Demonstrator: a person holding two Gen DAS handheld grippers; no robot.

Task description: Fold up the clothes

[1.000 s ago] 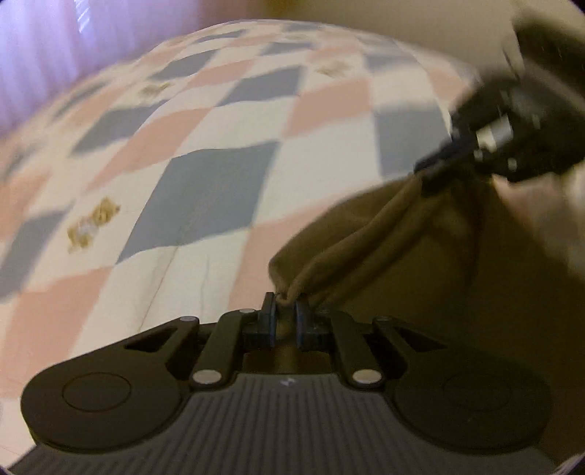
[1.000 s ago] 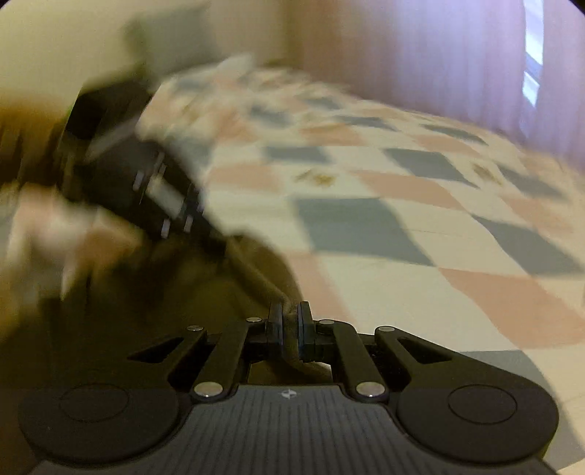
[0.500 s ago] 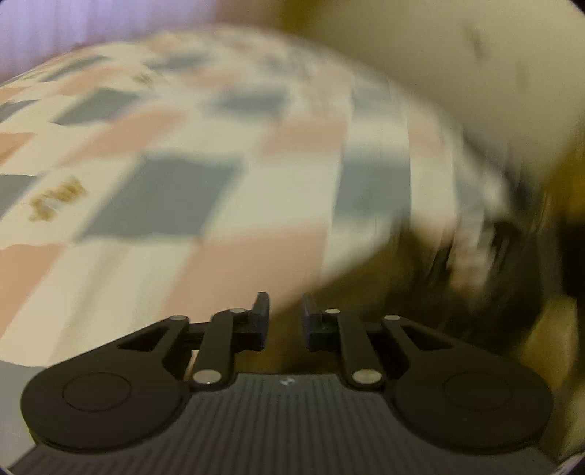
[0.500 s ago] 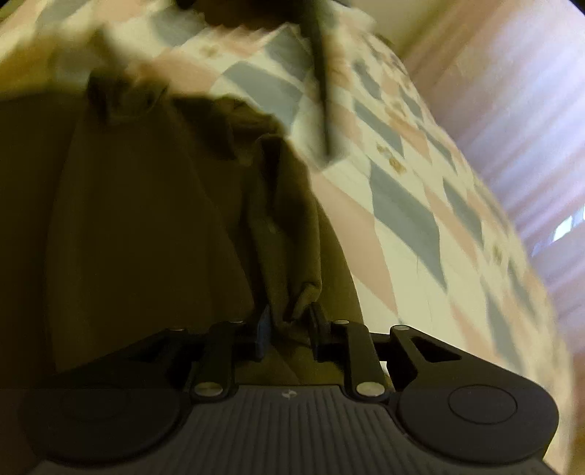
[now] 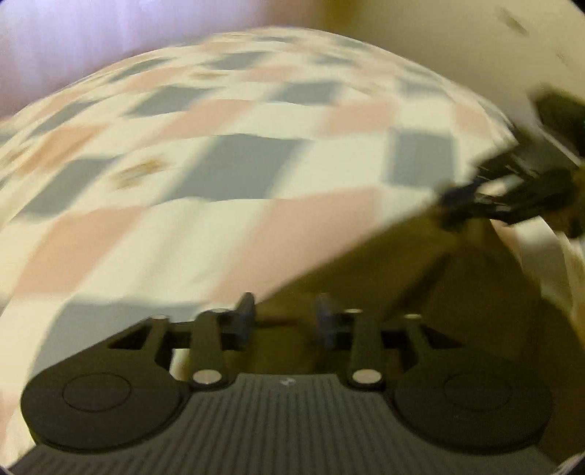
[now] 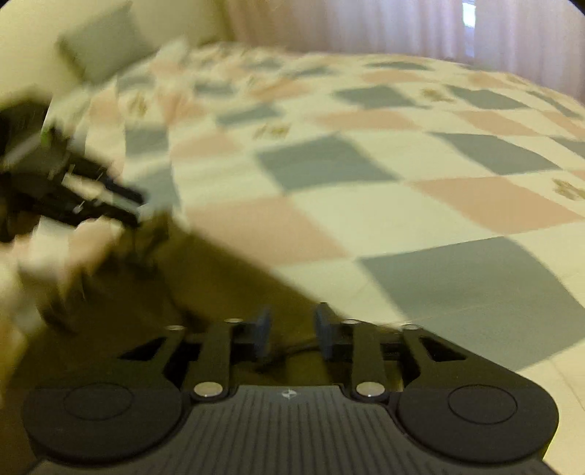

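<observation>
An olive-brown garment [image 5: 420,277] lies on the checked bedspread [image 5: 226,190], its straight edge running from lower centre to the right. My left gripper [image 5: 287,316] is open just above that edge, nothing between its fingers. In the right wrist view the same garment [image 6: 204,292] fills the lower left, and my right gripper [image 6: 292,329] is open over its edge, holding nothing. Each view shows the other gripper, blurred: the right gripper [image 5: 457,208] at the garment's far corner, the left gripper [image 6: 135,208] likewise.
The bedspread [image 6: 402,182], checked in pink, grey and cream, stretches ahead in both views. A pale wall [image 5: 457,44] stands beyond the bed. A grey pillow [image 6: 98,51] leans at the back left. Pale curtains [image 6: 402,25] hang behind the bed. A hand [image 6: 73,252] holds the other gripper.
Both grippers were shut on the garment's edge a second ago; both opened and let it go. The cloth now lies flat, and both views have swung back level over the bed.
</observation>
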